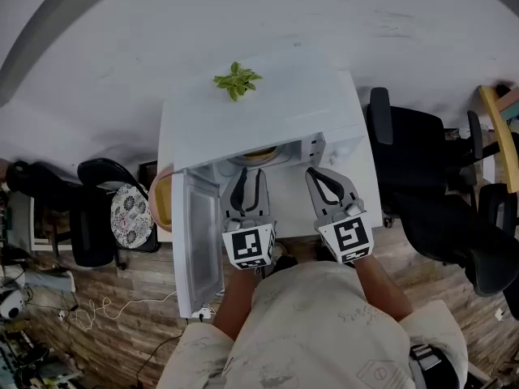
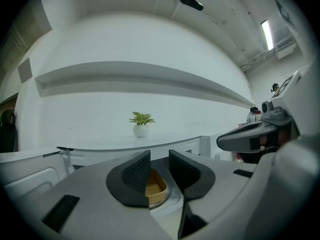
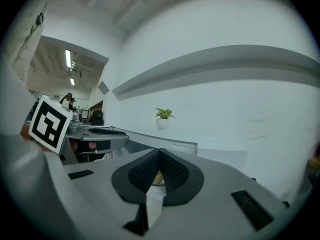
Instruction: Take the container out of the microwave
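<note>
White wall behind microwave, door open for reach | container inside microwave, not yet taken | my left claw released, aimed at container for grasp | my right claw clenched, empty, spare

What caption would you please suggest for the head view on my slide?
Open microwave with yellow container inside, small plant on top; left gripper and right gripper poised in front.
</note>
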A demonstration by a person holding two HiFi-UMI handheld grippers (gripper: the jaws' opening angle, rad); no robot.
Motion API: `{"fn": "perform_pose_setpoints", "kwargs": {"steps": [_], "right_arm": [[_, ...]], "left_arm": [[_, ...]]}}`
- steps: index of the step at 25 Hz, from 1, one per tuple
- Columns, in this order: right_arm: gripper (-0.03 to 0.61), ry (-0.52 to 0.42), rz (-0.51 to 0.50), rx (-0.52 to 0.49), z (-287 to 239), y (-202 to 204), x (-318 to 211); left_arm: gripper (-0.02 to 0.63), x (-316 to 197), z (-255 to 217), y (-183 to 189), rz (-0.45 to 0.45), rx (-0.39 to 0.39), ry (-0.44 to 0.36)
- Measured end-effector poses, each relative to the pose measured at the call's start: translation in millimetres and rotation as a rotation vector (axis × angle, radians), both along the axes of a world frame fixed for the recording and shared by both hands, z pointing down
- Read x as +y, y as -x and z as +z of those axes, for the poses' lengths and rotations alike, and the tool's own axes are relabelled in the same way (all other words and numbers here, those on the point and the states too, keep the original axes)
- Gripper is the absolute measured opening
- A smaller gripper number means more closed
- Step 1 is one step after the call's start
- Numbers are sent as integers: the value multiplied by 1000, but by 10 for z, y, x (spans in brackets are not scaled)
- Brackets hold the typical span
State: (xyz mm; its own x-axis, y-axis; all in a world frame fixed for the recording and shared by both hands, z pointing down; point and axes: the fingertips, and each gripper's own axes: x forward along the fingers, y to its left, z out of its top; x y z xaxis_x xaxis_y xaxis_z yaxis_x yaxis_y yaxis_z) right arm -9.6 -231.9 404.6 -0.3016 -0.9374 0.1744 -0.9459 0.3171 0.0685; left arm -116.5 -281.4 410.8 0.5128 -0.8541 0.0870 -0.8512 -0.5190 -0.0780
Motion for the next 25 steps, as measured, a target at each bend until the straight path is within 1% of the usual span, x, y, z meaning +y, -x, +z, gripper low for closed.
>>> {"fn": "perform_pose_setpoints", "kwargs": {"steps": [8, 12, 18, 25], "right_arm": [[14, 2, -5, 7, 11, 44, -41], [14, 3, -8, 13, 25, 39, -50], [14, 12, 5, 12, 66, -21, -48], [14, 17, 3, 7, 95, -18, -86]], "left_arm": [[118, -38, 52, 45, 5, -24, 4], [119, -44, 84, 45, 8, -52, -2], [119, -106, 171, 24, 3, -143, 6], [119, -179, 191, -40, 36, -236, -21]]}}
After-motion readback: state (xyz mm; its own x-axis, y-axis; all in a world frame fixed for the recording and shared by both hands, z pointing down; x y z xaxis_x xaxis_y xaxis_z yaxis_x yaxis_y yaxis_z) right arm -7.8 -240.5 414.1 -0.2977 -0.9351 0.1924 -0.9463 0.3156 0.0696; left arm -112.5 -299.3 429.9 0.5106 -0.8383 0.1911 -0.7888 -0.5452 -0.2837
